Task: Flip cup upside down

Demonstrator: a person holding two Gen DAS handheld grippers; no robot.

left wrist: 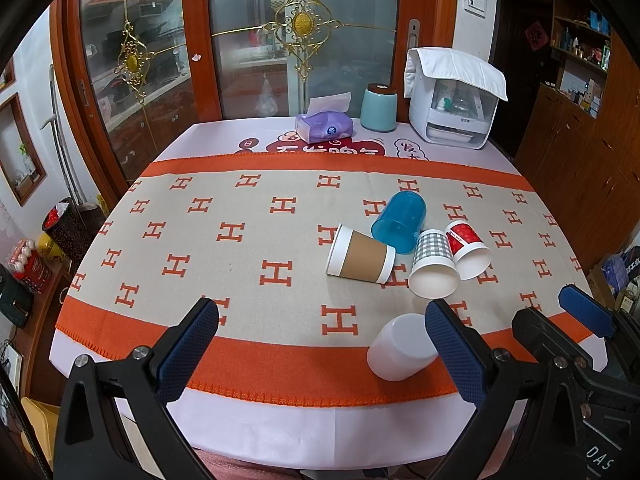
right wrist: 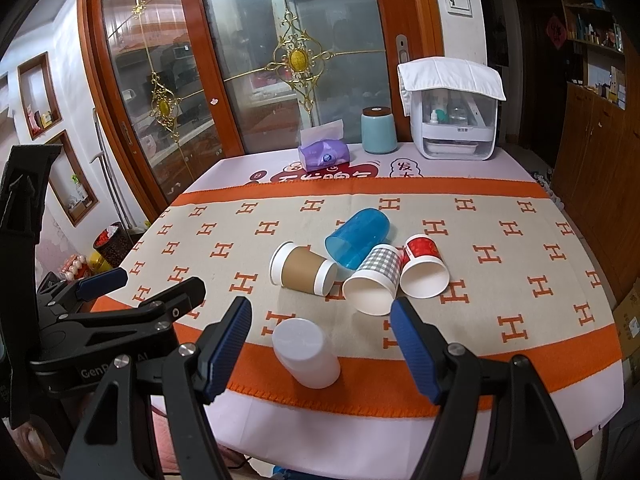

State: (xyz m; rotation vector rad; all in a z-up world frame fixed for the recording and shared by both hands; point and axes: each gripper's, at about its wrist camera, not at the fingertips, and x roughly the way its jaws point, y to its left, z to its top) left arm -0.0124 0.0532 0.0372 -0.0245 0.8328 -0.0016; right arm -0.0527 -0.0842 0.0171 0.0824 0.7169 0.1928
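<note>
Several cups lie on the H-patterned cloth. A white plastic cup (left wrist: 401, 347) (right wrist: 306, 353) stands upside down near the front orange band. A brown paper cup (left wrist: 360, 255) (right wrist: 303, 269), a blue plastic cup (left wrist: 400, 216) (right wrist: 357, 237), a grey checked cup (left wrist: 433, 265) (right wrist: 374, 279) and a red cup (left wrist: 468, 249) (right wrist: 424, 270) lie on their sides in a cluster. My left gripper (left wrist: 322, 316) is open and empty above the front edge. My right gripper (right wrist: 322, 318) is open and empty, the white cup just beyond its fingers.
At the table's far edge stand a purple tissue pack (left wrist: 324, 125), a teal canister (left wrist: 378, 107) and a white appliance under a towel (left wrist: 454, 98). Glass doors stand behind. A wooden cabinet (left wrist: 580, 152) is at the right, a bin (left wrist: 66, 226) at the left.
</note>
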